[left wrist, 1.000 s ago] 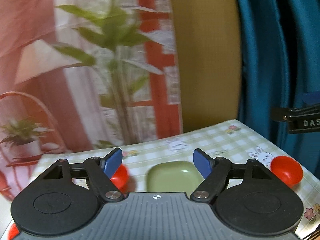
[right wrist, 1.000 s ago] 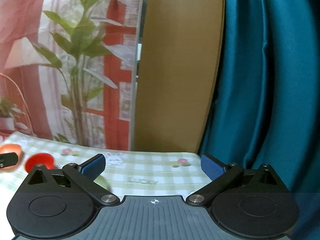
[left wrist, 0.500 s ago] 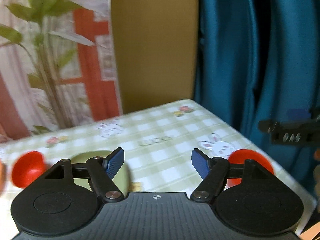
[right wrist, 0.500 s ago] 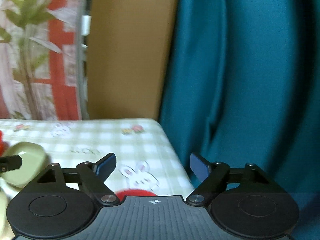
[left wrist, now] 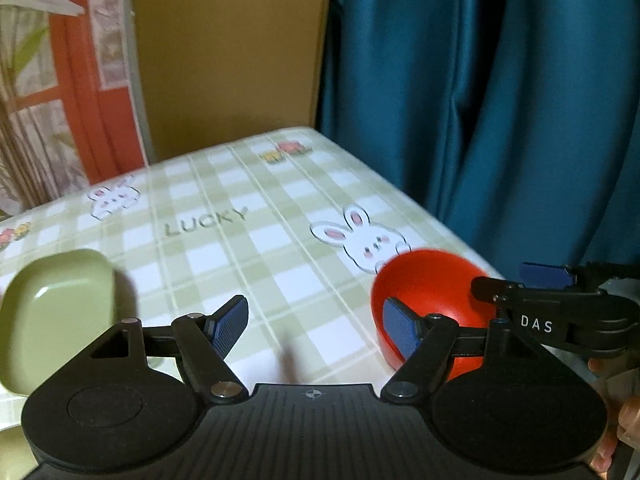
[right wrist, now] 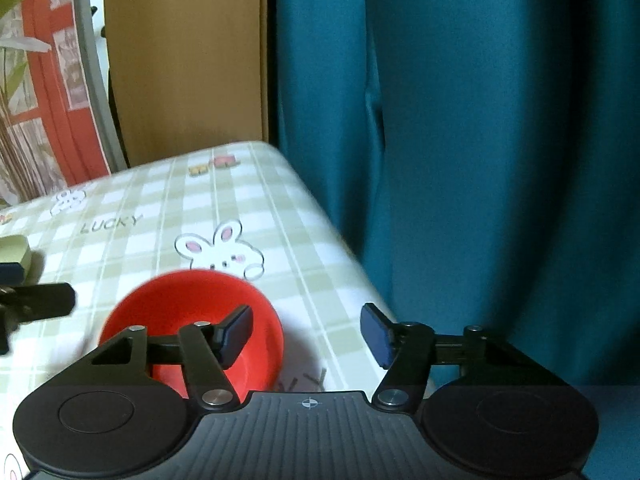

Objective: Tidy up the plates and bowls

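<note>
Near the tabletop's [left wrist: 224, 240] right edge sits a red bowl [right wrist: 192, 312], upright, just in front of a printed rabbit [right wrist: 222, 250] on the green checked cloth. My right tool [right wrist: 306, 334] hangs over it, fingers spread wide and gripping nothing; its left finger [right wrist: 236, 334] is over the bowl's inside, its right finger past the rim toward the table edge. My left tool [left wrist: 314, 330] is also spread wide and empty, above bare cloth between the red bowl and a green squarish dish [left wrist: 60, 304]. That dish lies well apart from the bowl, at the left. Teal curtain [right wrist: 480, 140] behind the table edge; "LUCKY" print [left wrist: 206, 222] mid-cloth.
</note>
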`<control>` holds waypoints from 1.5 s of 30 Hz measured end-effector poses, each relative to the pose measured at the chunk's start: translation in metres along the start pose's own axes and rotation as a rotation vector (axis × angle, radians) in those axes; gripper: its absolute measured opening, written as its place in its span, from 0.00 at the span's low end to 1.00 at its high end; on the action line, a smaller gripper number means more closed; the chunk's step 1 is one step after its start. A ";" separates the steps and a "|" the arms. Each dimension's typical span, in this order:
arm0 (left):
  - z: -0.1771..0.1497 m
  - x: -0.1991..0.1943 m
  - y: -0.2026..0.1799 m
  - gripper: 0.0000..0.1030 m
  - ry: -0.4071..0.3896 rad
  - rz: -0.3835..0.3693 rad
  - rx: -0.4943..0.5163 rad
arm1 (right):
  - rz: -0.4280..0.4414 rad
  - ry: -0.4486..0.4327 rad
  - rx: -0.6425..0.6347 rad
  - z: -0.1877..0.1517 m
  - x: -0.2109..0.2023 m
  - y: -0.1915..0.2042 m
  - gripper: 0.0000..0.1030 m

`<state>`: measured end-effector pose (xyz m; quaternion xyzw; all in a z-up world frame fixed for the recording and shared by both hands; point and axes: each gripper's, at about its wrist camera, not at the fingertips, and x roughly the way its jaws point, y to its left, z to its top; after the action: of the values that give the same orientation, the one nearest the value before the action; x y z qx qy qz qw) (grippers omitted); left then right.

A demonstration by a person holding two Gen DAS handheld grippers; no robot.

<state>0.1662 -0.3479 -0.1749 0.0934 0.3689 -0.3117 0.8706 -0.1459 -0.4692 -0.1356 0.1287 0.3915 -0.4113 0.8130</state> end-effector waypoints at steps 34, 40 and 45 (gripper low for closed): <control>-0.007 0.035 -0.009 0.11 0.096 -0.087 0.004 | 0.140 0.084 0.114 -0.011 0.021 0.022 0.12; -0.008 0.028 -0.003 0.10 0.087 -0.094 -0.009 | 0.154 0.088 0.121 -0.009 0.021 0.027 0.12; -0.010 0.021 0.004 0.10 0.076 -0.114 -0.037 | 0.179 0.095 0.134 -0.008 0.019 0.030 0.12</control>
<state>0.1740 -0.3507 -0.1972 0.0680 0.4120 -0.3501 0.8385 -0.1204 -0.4571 -0.1583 0.2367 0.3881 -0.3556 0.8167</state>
